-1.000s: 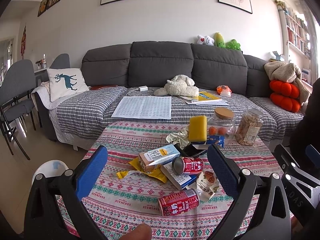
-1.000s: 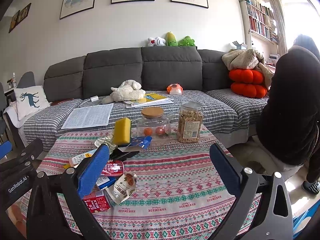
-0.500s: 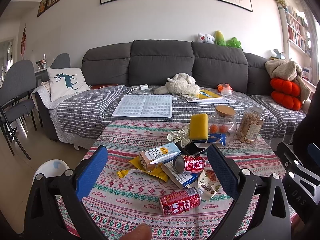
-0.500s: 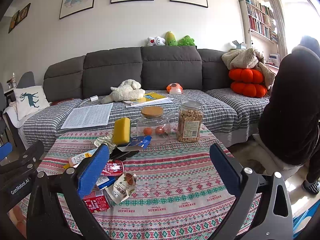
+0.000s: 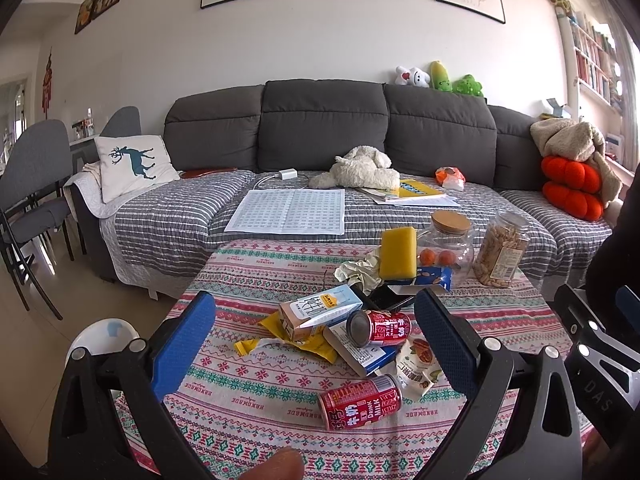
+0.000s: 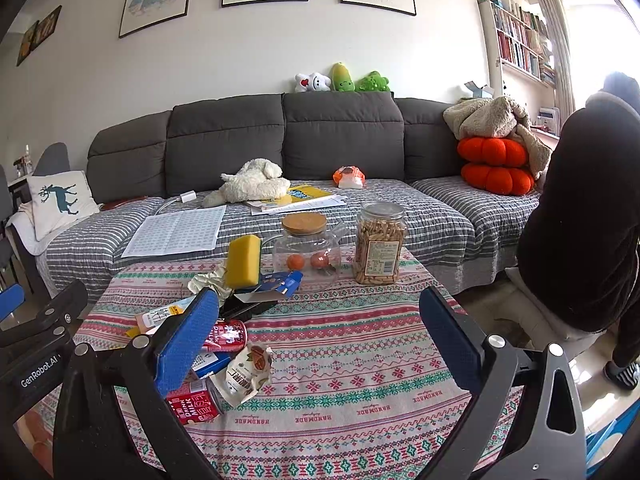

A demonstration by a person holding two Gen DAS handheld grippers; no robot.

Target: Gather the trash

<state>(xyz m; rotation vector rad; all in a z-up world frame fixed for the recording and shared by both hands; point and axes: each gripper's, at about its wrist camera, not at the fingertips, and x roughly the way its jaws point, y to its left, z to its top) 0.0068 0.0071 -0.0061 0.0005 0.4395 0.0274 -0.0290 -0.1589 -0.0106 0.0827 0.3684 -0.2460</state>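
Behind our bench (image 5: pixel 248 276) runs a grey sofa (image 5: pixel 320 128); its patterned cloth carries the trash toward the near right edge. We hold the left tool (image 5: pixel 316 332) and right tool (image 6: pixel 320 332) both wide open, empty, above the near edge; we judge the nearest red can (image 5: pixel 360 402) the first pick; we should straddle its round sides, since it may roll.

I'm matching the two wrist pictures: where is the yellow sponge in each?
Left wrist: yellow sponge stands upright right of centre, mid-height.
Right wrist: sponge stands left of centre, mid-height.
Shared landmark: the cork-lidded glass jar just right of it.
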